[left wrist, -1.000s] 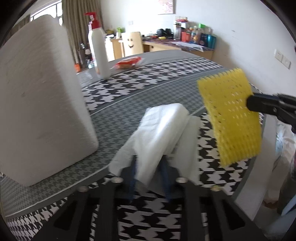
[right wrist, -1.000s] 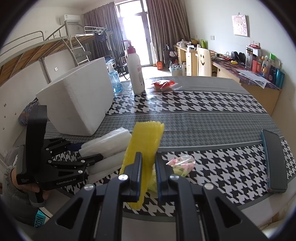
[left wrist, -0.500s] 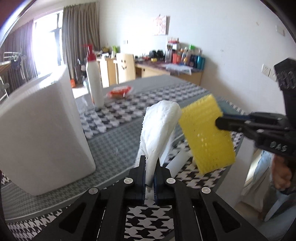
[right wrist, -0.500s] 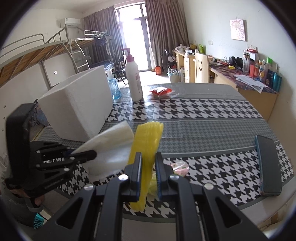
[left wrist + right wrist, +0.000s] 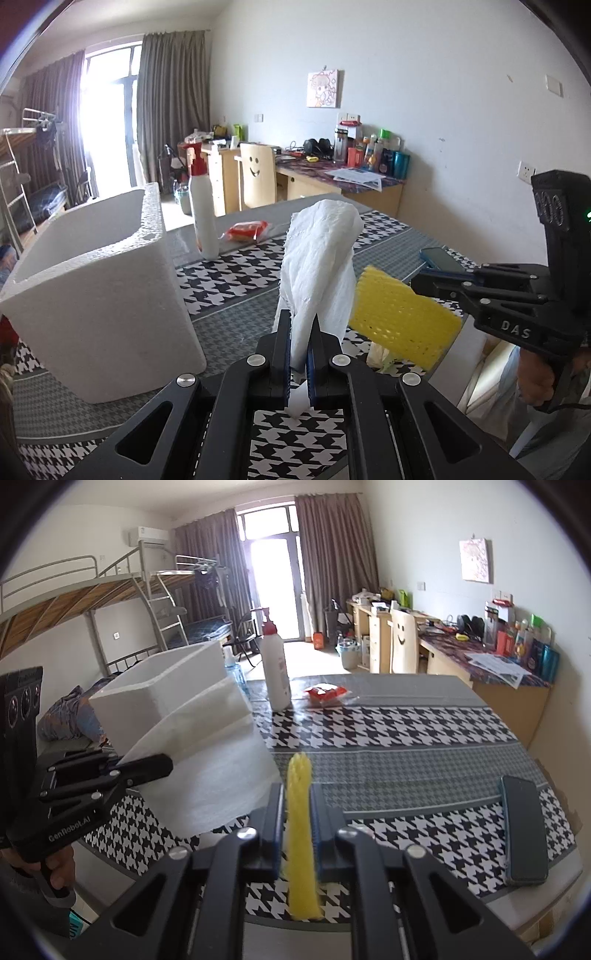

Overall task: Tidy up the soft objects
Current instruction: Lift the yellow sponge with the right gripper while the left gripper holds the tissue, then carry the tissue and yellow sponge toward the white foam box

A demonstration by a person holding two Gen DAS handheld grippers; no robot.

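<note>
2 grippers I steer are loaded: left gripper (image 5: 298,354) pinches white foam sheet (image 5: 319,266), right gripper (image 5: 297,827) clamps yellow foam net (image 5: 301,834). Foam box (image 5: 99,295) sits left, nearer my left.

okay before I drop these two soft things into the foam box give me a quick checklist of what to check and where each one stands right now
1. Left gripper shut on the white foam sheet: ok.
2. Right gripper shut on the yellow foam net: ok.
3. Both pieces lifted off the table: ok.
4. White foam box open at the top: ok.
5. Box interior free of other items: cannot tell, the bottom is hidden.
6. Pump bottle standing apart from the box: ok.
</note>
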